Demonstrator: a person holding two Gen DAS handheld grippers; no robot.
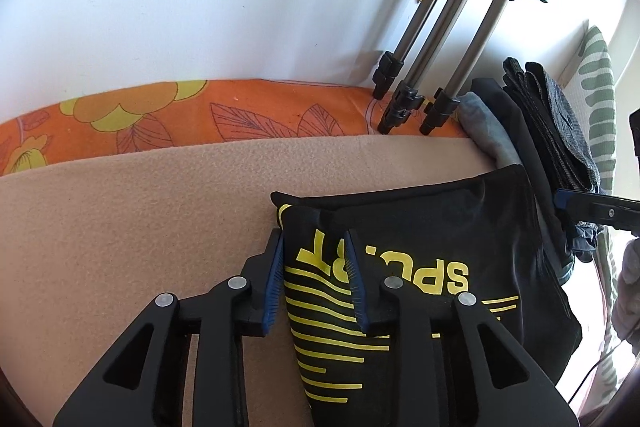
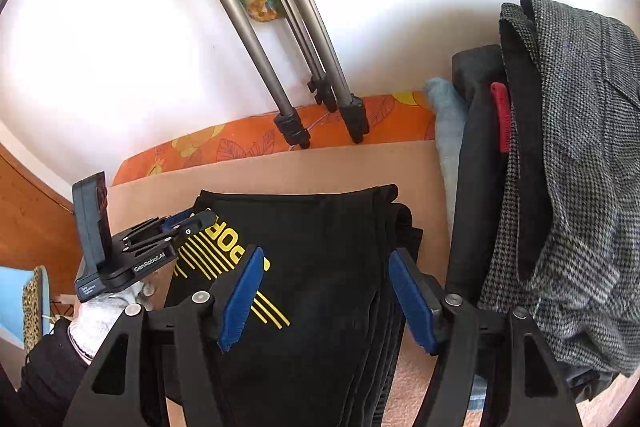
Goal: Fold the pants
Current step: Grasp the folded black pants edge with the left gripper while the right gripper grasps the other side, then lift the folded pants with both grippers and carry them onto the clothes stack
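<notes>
Black pants [image 1: 420, 227] with a yellow SPORT print lie folded in a compact bundle on the beige blanket [image 1: 120, 227]. My left gripper [image 1: 314, 239] has its jaws partly open around a raised fold at the bundle's left edge; the fabric sits between the blue pads without a clear pinch. It also shows in the right wrist view [image 2: 188, 221] at the pants' left corner. My right gripper [image 2: 326, 267] hovers over the pants [image 2: 320, 247], wide open and empty. Its fingertip [image 1: 564, 199] pokes in at the right of the left wrist view.
A stack of folded dark and grey garments [image 2: 560, 167] lies right of the pants. Tripod legs [image 2: 292, 107] stand on the orange floral sheet [image 1: 200, 115] by the white wall. A striped pillow [image 1: 596, 99] lies at far right.
</notes>
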